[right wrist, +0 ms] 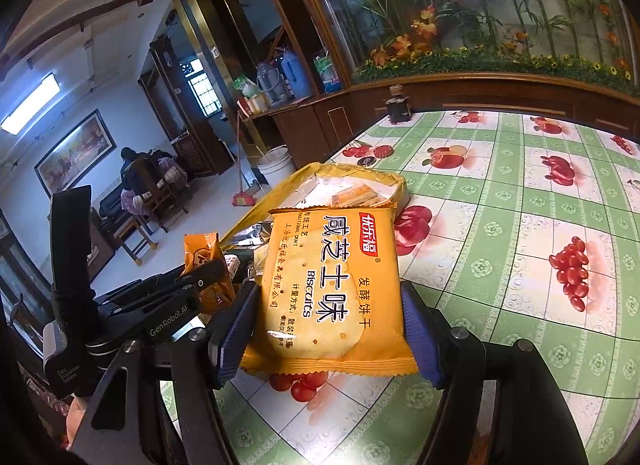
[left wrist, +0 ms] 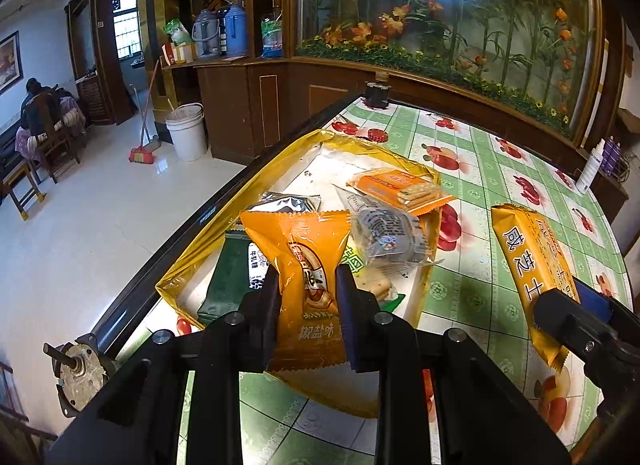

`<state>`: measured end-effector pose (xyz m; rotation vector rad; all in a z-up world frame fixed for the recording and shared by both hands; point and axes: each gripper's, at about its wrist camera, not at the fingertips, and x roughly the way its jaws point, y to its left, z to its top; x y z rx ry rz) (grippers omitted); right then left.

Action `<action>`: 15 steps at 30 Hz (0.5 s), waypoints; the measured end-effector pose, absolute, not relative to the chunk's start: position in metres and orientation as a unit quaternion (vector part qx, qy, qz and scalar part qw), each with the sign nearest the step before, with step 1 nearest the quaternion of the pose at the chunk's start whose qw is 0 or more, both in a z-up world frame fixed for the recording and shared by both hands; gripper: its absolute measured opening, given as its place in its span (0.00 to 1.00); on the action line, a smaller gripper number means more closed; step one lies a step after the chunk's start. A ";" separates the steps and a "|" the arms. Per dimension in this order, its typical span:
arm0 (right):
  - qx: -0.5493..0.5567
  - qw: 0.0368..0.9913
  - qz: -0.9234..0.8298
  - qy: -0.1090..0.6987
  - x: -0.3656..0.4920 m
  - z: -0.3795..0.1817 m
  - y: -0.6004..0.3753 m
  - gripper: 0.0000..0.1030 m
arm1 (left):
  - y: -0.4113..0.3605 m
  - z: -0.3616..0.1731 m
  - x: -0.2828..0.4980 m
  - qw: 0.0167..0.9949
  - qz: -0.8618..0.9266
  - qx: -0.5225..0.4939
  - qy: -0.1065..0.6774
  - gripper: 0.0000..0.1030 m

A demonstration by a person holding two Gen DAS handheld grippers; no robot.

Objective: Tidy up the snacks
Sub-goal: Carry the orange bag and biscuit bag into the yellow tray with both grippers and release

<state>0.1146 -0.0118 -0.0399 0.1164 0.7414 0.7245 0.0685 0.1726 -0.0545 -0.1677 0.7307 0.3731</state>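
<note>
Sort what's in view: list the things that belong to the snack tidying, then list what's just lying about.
Belongs to the job:
- orange snack packet, held in the left tongs
- biscuit packet, held in the right tongs
- yellow bag lying open, with more wrapped snacks inside

Just lying about:
- white bucket
- broom
- flasks on the cabinet
- white bottle

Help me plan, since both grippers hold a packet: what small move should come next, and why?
Probably lower the left gripper and release its orange packet into the yellow bag. It already hangs above the open bag where other snacks lie; the right gripper's biscuit packet sits off to the side.
</note>
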 end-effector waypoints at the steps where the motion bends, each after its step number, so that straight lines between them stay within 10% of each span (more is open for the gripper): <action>1: 0.055 0.867 0.347 0.355 0.116 -0.040 -0.010 0.68 | 0.174 -0.055 0.068 0.913 0.182 -0.082 0.356 0.23; 15: 0.047 0.854 0.359 0.375 0.141 -0.054 0.019 0.68 | 0.203 -0.065 0.072 0.902 0.194 -0.105 0.372 0.23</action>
